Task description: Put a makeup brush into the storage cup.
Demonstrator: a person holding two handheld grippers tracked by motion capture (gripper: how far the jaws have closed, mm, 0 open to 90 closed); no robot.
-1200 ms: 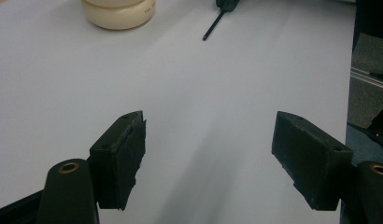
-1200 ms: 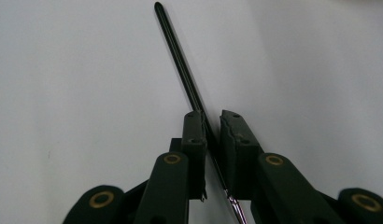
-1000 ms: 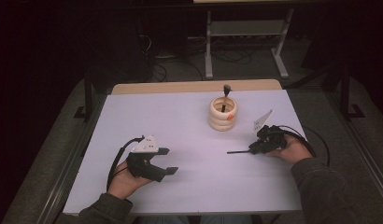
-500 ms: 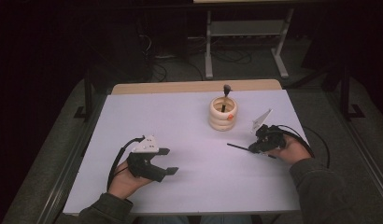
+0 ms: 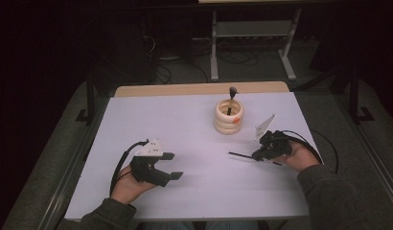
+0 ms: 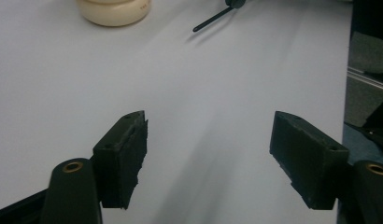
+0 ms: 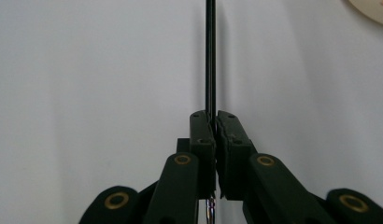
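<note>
right claw [image 7: 213, 122] clamps thin black stick [image 7: 210, 56]; left claw [image 6: 217, 163] agape

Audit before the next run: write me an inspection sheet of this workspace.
Surface: white table top, with a bare wooden strip at the far edge.
Job's things: thin black rod clamped in the right claw, sticking out level over the table; cream ringed holder standing upright with a dark tool in it and an orange spot on its side.
Clutter: nothing seen.
Grippers: left claw wide open, nothing between its jaws; right claw shut on the rod.
Cables: one black cable trails from each claw; more lie on the floor beyond.
Surroundings: dark room, metal stand behind the table.
</note>
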